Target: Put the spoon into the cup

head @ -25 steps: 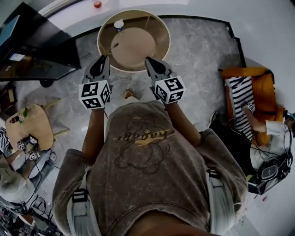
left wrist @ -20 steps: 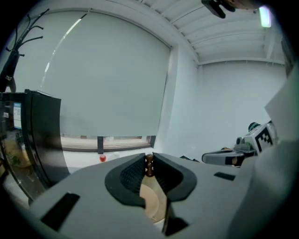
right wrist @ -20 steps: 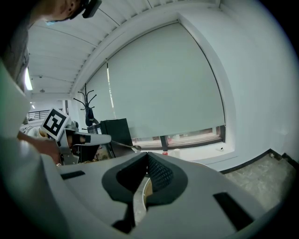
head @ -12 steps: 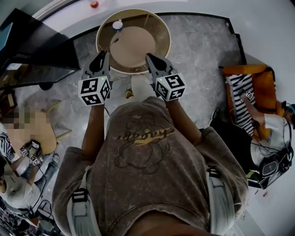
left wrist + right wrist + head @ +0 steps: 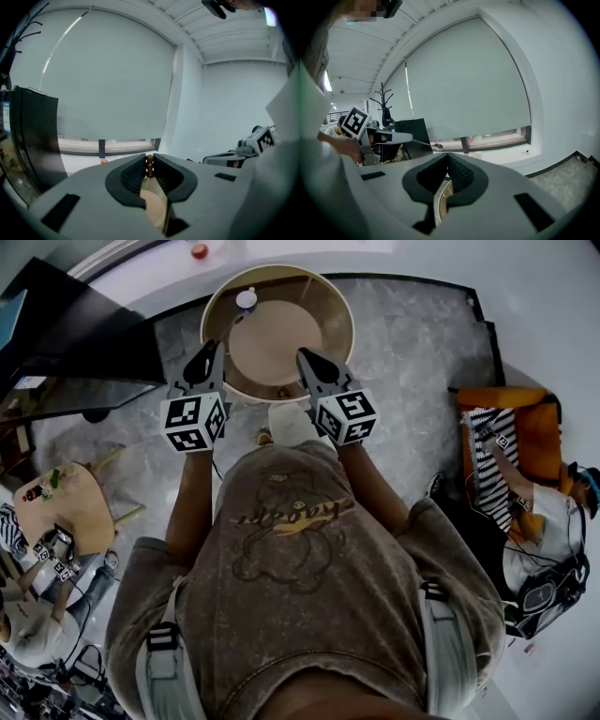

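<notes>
Grey marbled floor surrounds a round table, which has a pale rim, a darker brown band inside it and a lighter tan middle. White flooring borders the grey area. A dark cabinet stands to the table's left, an orange chair draped with striped cloth is off to the right, and a small wooden side table sits at the lower left. Both gripper views face a large pale window blind over a low window sill, with a coat stand beside the cabinet.

The cup stands on the table near its far left edge. It is small and whitish with a bluish top, and too small here to tell what is inside it.

The left gripper is at the table's left edge, its jaws clamped on the spoon. The right gripper view shows a thin metal handle running out of the jaws to a small oval bowl, held roughly level. In the left gripper view only a brown beaded end shows, pinched between the ribbed pads. The spoon is well apart from the cup and not in it. In the head view it is at most a faint line.

The right gripper is at the table's near edge, its jaws together with nothing between them.
</notes>
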Demonstrator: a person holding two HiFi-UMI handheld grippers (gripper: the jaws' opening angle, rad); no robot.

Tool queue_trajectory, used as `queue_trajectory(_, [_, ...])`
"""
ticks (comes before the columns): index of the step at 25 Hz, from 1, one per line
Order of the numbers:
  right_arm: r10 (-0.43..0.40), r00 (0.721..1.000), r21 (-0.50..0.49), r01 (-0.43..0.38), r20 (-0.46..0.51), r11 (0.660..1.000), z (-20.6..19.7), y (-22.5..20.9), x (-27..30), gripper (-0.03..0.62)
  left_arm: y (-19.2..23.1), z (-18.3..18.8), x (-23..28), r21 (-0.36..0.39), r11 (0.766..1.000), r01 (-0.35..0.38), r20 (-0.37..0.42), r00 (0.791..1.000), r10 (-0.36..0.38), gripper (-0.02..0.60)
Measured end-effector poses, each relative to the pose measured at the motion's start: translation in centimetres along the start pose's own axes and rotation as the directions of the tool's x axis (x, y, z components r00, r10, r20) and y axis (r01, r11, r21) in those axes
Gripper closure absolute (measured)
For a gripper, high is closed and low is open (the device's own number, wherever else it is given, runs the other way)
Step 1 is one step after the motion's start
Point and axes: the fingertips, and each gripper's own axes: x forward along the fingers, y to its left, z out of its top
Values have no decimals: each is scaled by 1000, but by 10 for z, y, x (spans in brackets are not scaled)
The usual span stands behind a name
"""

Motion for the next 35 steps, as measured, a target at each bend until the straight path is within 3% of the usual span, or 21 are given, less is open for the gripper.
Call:
queue_trajectory(17, [39, 999, -4, -39, -31, 999, 18, -53, 57, 580, 16, 4, 67, -28, 999, -33, -42, 999, 31, 522])
queue_trajectory(35, [72, 993, 29, -69, -99, 997, -6, -89, 124, 580, 52, -40, 129, -79, 995, -66, -123, 991, 56, 522])
